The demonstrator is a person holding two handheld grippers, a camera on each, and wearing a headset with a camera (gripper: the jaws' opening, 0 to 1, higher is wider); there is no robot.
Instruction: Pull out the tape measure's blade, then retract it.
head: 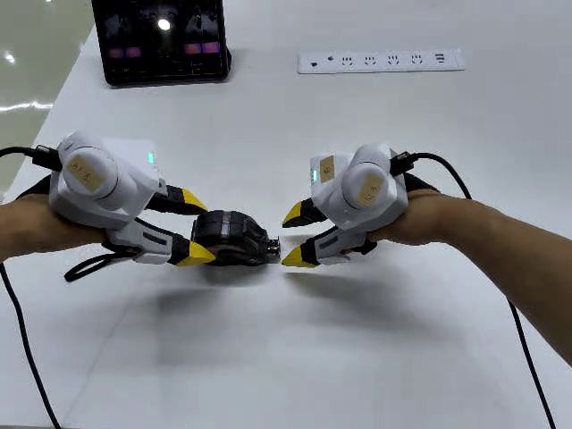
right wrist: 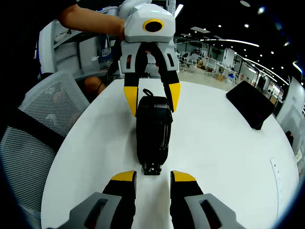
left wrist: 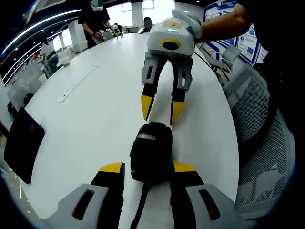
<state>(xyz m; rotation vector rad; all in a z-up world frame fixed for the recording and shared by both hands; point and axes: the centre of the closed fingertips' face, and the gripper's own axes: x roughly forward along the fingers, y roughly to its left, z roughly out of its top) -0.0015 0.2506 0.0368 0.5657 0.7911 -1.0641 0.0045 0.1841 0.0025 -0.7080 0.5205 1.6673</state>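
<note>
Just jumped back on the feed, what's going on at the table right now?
A person is working two handheld grippers over a white table. The left gripper is closed around the body of a black tape measure that rests on the table. The right gripper is open, with its jaws on either side of the end hook of the blade but not gripping it. The blade looks fully wound in, so the pull has not started.

Black tape measure (head: 231,237), fully retracted
</note>
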